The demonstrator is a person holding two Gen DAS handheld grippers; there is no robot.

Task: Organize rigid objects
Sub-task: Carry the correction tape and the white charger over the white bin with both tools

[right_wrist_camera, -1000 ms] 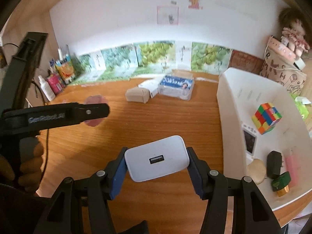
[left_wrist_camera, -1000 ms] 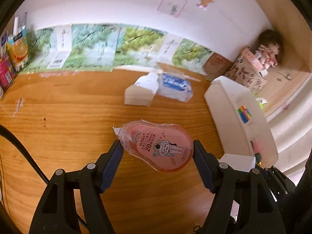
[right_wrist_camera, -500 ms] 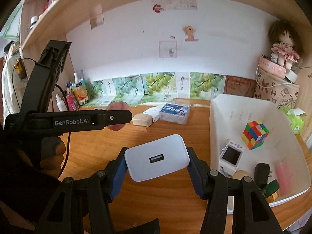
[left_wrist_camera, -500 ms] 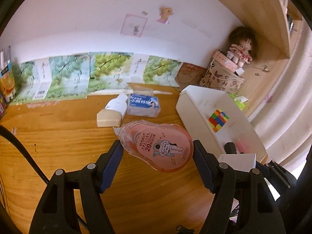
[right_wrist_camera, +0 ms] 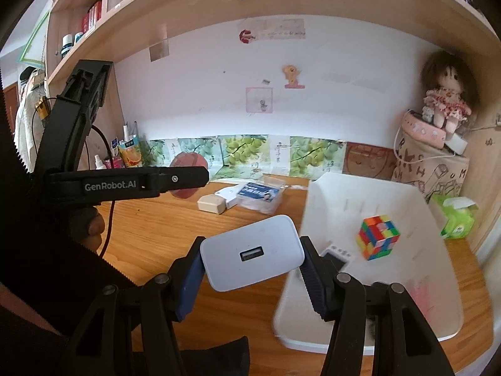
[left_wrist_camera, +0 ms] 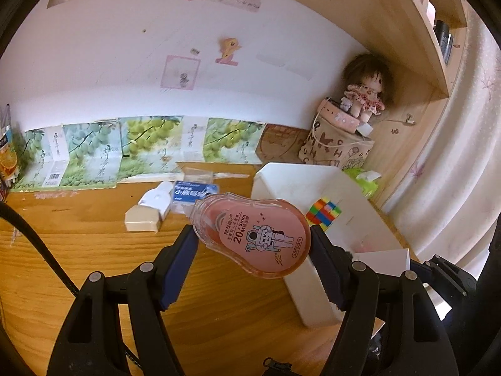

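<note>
Your left gripper (left_wrist_camera: pixel 253 244) clamps the pink, pear-shaped plastic correction tape (left_wrist_camera: pixel 255 235); its long axis is diagonal, narrow tip toward upper left, beside the white plastic bin's (left_wrist_camera: pixel 300 185) near-left corner. Your right gripper (right_wrist_camera: pixel 250 263) clamps the white rectangular charger (right_wrist_camera: pixel 252 257), USB port facing you, at the bin's left rim above bare wooden desk (right_wrist_camera: pixel 150 238).

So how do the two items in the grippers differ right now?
The correction tape in the left gripper is pink, translucent and teardrop-shaped with an astronaut print; the charger in the right gripper is plain white, opaque and blocky with a USB port facing the camera. The correction tape sits tilted; the charger sits nearly level. Both are clamped, held above the desk beside the white bin.
</note>
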